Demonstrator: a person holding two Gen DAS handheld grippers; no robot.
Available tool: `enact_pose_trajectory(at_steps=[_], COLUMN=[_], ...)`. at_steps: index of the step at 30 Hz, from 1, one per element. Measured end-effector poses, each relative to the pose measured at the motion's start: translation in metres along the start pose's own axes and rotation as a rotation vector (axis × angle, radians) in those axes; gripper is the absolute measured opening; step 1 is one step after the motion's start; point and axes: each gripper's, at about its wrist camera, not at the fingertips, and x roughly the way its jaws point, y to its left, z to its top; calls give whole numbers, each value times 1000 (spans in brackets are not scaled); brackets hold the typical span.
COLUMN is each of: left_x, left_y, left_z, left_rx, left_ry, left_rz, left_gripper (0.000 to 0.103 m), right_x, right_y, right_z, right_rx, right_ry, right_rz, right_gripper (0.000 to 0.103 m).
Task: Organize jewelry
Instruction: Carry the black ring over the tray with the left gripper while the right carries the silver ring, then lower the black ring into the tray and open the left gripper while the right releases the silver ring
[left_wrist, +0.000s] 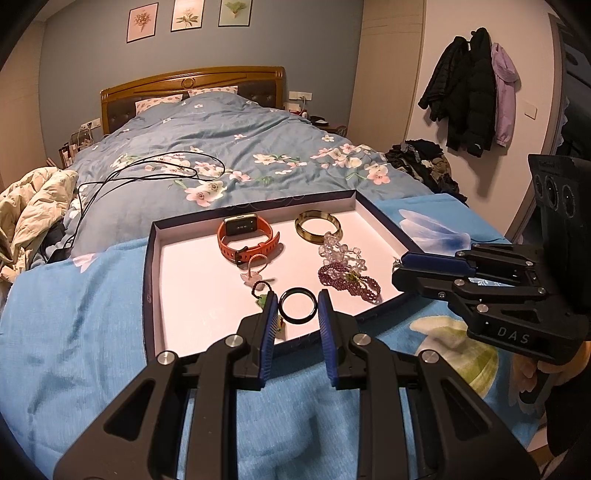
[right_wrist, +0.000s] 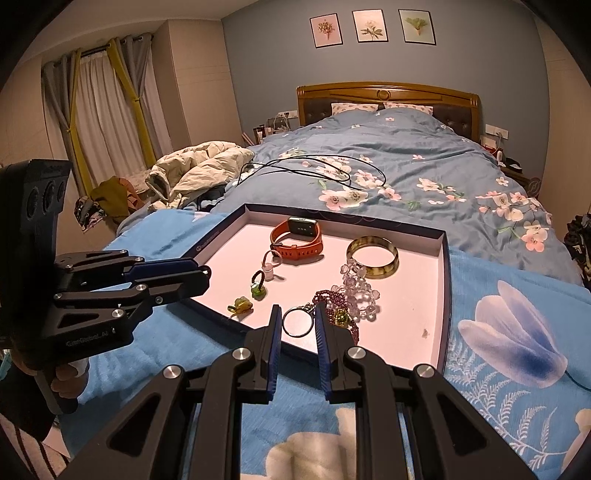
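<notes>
A shallow white-lined tray (left_wrist: 192, 280) (right_wrist: 413, 295) lies on a blue blanket on the bed. In it are an orange smartwatch (left_wrist: 245, 236) (right_wrist: 297, 236), an amber bangle (left_wrist: 318, 226) (right_wrist: 373, 256), clear beads (left_wrist: 341, 251) (right_wrist: 360, 291), purple beads (left_wrist: 351, 282) (right_wrist: 328, 297), small pendants (left_wrist: 255, 275) (right_wrist: 258, 286) and a yellow-green charm (right_wrist: 240, 305). My left gripper (left_wrist: 297, 312) holds a dark ring (left_wrist: 297, 305) between its pads over the tray's near edge. My right gripper (right_wrist: 298, 323) holds a thin metal ring (right_wrist: 298, 322) between its pads; from the left wrist it shows at the tray's right edge (left_wrist: 400, 266).
A black cable (left_wrist: 155, 171) (right_wrist: 314, 170) loops on the floral duvet behind the tray. A cream jacket (left_wrist: 33, 206) (right_wrist: 195, 164) lies at the bed's left side. Dark clothes (left_wrist: 421, 162) are piled to the right. Coats (left_wrist: 472, 92) hang on the wall.
</notes>
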Motion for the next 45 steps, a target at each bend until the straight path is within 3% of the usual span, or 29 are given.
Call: enact_pose_trajectory(at_steps=[45], left_x=[42], left_y=[16], left_z=[12], left_rx=[-28], left_ry=[47], left_rz=[32], left_gripper=[22], right_x=[38], right_y=[-16], right_z=[14], right_rx=[-2], right_ry=[47], right_rz=[-8], right_gripper=[16])
